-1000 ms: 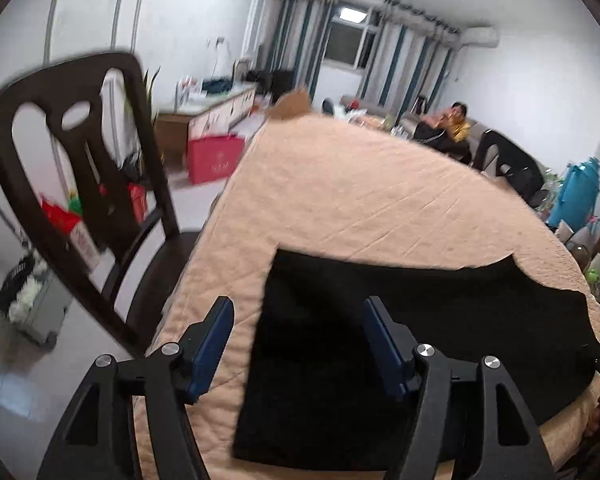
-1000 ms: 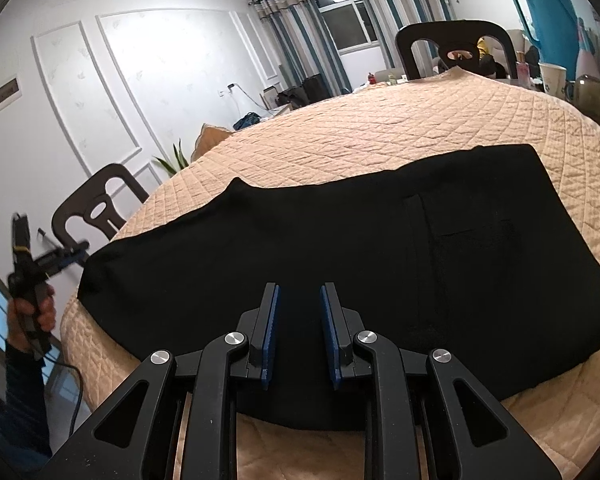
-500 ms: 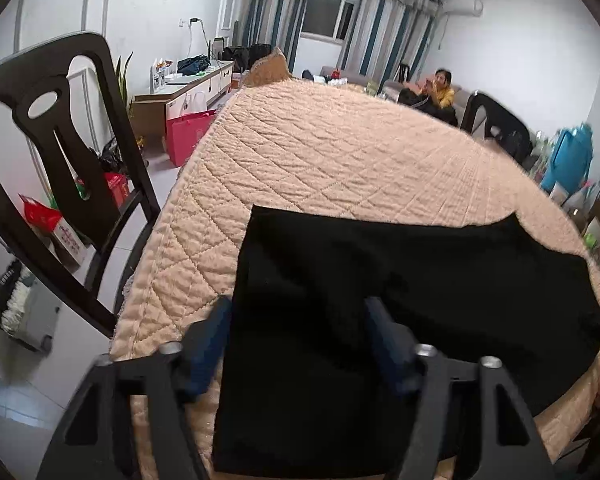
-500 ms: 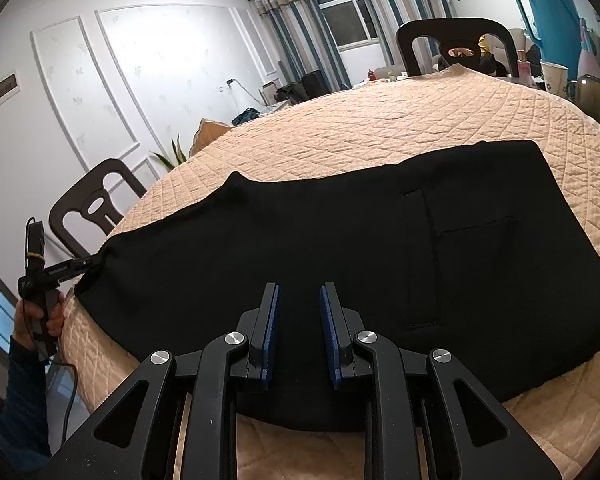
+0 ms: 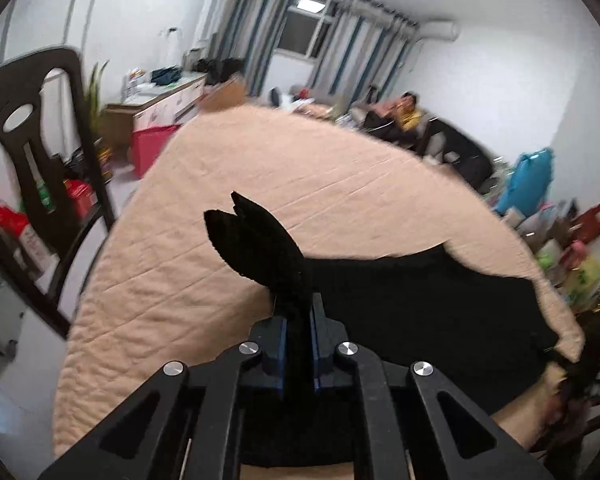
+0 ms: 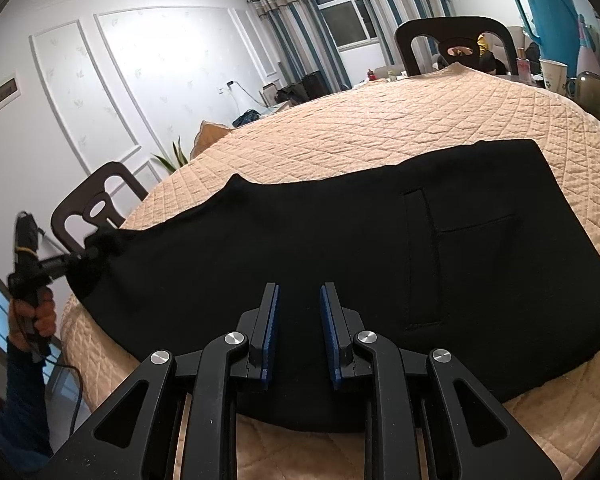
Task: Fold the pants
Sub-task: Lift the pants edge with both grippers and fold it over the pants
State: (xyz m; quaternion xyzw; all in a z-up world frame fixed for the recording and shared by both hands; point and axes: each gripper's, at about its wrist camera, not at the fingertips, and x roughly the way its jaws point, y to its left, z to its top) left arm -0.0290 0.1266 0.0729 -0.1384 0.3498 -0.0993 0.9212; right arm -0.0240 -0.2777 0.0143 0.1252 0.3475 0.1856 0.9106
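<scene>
Chairs (image 6: pixel 456 44) ring the quilted table (image 6: pixel 420 120); left fingers (image 5: pixel 278 340) closing on pants (image 6: pixel 340 248), right fingers (image 6: pixel 268 320) parted, empty.

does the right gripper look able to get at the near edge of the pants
Probably yes: the right gripper sits open just above the black pants, and nothing lies between its fingers and the near edge.

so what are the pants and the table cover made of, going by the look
Pants: matte black woven cloth with some body, perhaps a suiting or cotton blend. It shows no sheen, a stitched pocket outline, and the end pinched in the left gripper stands up in soft folds.

Cover: peach quilted fabric, probably padded cotton or polyester, with diamond stitch lines and a puffy, slightly crinkled surface.
</scene>
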